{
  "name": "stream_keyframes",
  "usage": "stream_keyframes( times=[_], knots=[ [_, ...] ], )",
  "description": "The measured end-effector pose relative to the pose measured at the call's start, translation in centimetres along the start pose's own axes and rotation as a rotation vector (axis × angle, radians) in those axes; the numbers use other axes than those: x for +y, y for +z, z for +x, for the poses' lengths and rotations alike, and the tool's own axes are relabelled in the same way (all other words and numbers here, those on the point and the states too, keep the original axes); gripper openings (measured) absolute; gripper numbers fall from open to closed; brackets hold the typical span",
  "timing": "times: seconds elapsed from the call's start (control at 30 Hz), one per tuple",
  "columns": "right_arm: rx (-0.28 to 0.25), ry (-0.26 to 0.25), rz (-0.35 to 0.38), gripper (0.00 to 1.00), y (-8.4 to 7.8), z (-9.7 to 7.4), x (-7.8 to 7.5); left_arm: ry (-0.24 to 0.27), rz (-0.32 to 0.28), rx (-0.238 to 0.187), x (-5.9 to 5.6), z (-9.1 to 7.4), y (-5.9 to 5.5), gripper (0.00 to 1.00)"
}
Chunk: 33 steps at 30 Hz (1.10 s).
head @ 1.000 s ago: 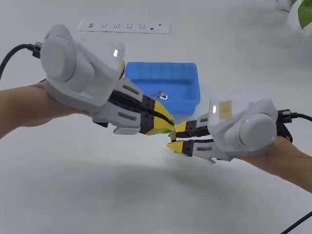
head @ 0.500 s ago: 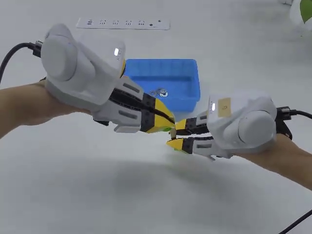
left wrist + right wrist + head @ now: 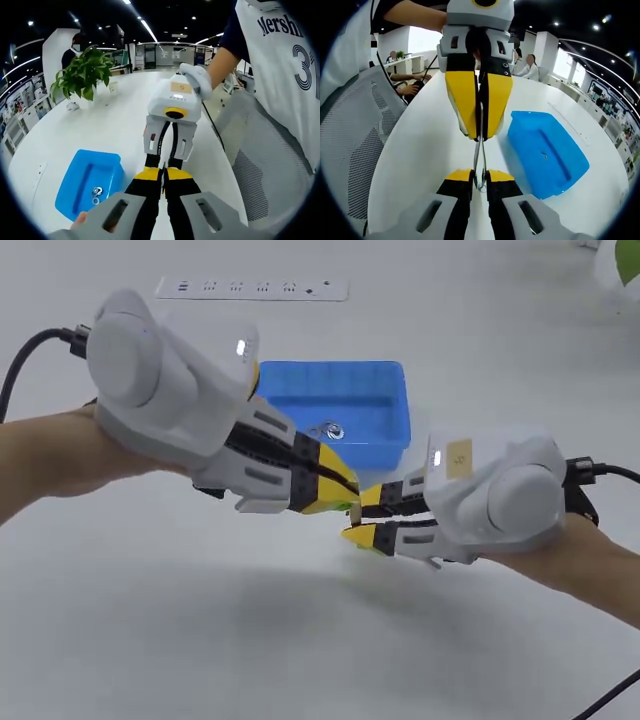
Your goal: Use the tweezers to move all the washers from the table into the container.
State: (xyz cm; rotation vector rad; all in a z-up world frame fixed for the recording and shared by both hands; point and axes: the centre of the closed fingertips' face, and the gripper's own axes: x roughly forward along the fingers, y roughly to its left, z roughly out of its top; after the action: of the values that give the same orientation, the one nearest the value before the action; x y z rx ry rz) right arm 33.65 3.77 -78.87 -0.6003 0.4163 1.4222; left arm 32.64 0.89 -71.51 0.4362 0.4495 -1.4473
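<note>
Left hand-held gripper (image 3: 480, 136) and right hand-held gripper (image 3: 479, 176) clamped one metal tweezers (image 3: 479, 165), tips hidden; blue plastic container (image 3: 107, 161) held two silver washers (image 3: 96, 191).

We hold our left gripper (image 3: 348, 498) and right gripper (image 3: 352, 526) tip to tip, forearms angled inward, each pair of jaws pinched tight on the tweezers (image 3: 479, 160) between them.

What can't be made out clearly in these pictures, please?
Tweezers: ends buried in the jaws of the left gripper and right gripper, right gripper view.
Washers in the container: too small to count, head view.
Table beneath both grippers: covered, head view; loose washers there unknown.
</note>
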Motion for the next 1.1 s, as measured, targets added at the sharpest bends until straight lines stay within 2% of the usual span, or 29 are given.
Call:
stream_keyframes(
  times=[0.2,0.33,0.63,0.87,1.1],
  knots=[
    [0.006,0.007,-0.008,0.11,-0.1,0.0,0.1,-0.01,-0.002,-0.003,-0.2,0.3,0.2,0.06],
    [-0.005,0.016,0.019,0.1,-0.1,0.0,0.0,-0.01,-0.015,-0.006,0.0,0.3,0.2,0.06],
    [0.01,0.009,0.002,0.1,0.0,-0.2,0.0,-0.016,-0.021,0.0,-0.1,0.2,0.4,0.06],
    [-0.007,-0.009,-0.011,0.1,1.6,-0.9,-0.2,-0.016,0.004,0.002,-0.1,-1.0,1.5,0.06],
    [-0.03,-0.017,-0.053,0.1,4.0,-1.7,-1.1,0.0,0.02,-0.027,0.4,-3.1,3.1,0.06]
  ],
)
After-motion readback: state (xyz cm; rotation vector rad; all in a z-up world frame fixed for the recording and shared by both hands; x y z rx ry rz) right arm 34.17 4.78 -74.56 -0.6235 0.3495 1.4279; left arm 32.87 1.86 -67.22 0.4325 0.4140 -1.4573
